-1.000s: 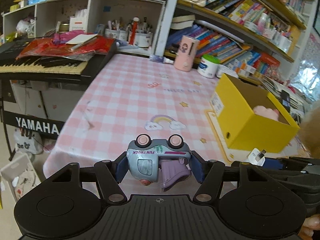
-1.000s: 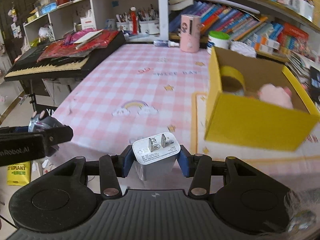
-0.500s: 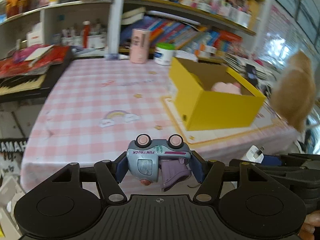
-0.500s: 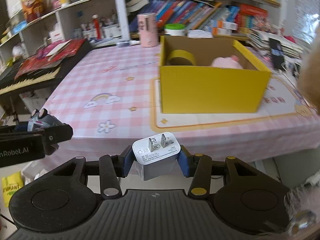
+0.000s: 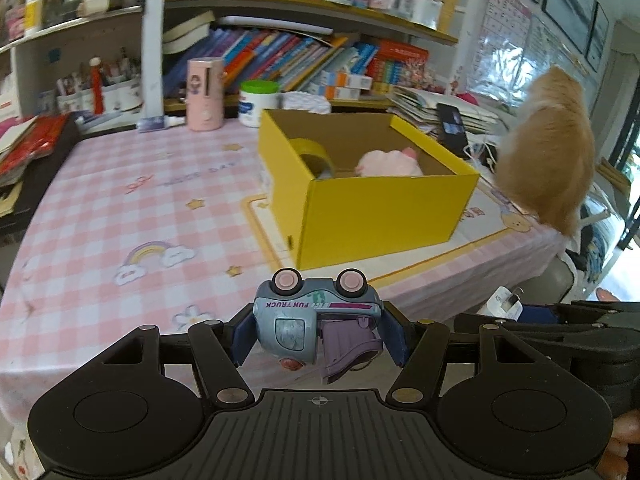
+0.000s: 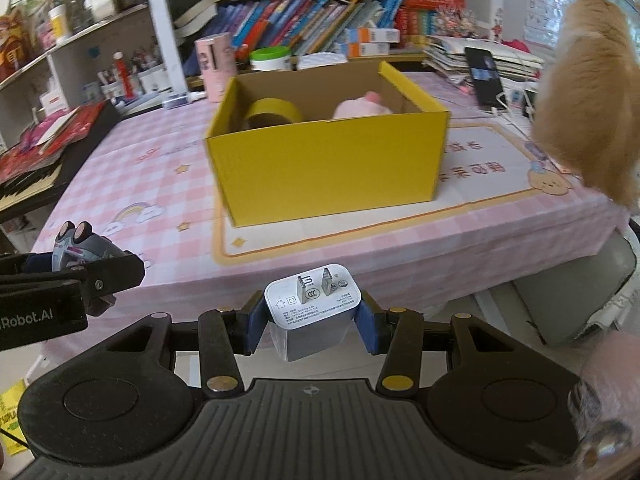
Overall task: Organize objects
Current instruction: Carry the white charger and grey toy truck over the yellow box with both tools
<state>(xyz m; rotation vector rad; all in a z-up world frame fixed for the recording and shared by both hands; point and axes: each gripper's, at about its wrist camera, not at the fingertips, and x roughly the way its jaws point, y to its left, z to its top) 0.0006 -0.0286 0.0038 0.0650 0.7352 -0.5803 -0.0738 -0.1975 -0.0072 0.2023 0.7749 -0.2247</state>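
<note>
My left gripper (image 5: 318,334) is shut on a blue and purple toy truck (image 5: 316,322), held wheels up before the table's near edge. My right gripper (image 6: 312,320) is shut on a white plug charger (image 6: 312,310), prongs up, also short of the table. Each gripper shows in the other's view: the charger (image 5: 503,304) at the left wrist view's right, the truck (image 6: 78,246) at the right wrist view's left. Ahead stands an open yellow box (image 5: 384,210) (image 6: 328,168). Inside it lie a yellow tape roll (image 5: 314,156) (image 6: 272,114) and a pink plush (image 5: 390,162) (image 6: 362,109).
The box sits on a pink checked tablecloth (image 5: 120,208). A pink cylinder (image 5: 205,94) and a white jar (image 5: 258,103) stand at the back. An orange cat (image 5: 548,152) (image 6: 592,100) is at the table's right edge. A phone (image 6: 484,76) lies by books; a keyboard (image 6: 28,184) is left.
Both grippers have swung rightward and rolled, keeping truck and charger. The yellow box has come from the right to straight ahead, and the cat has come into view.
</note>
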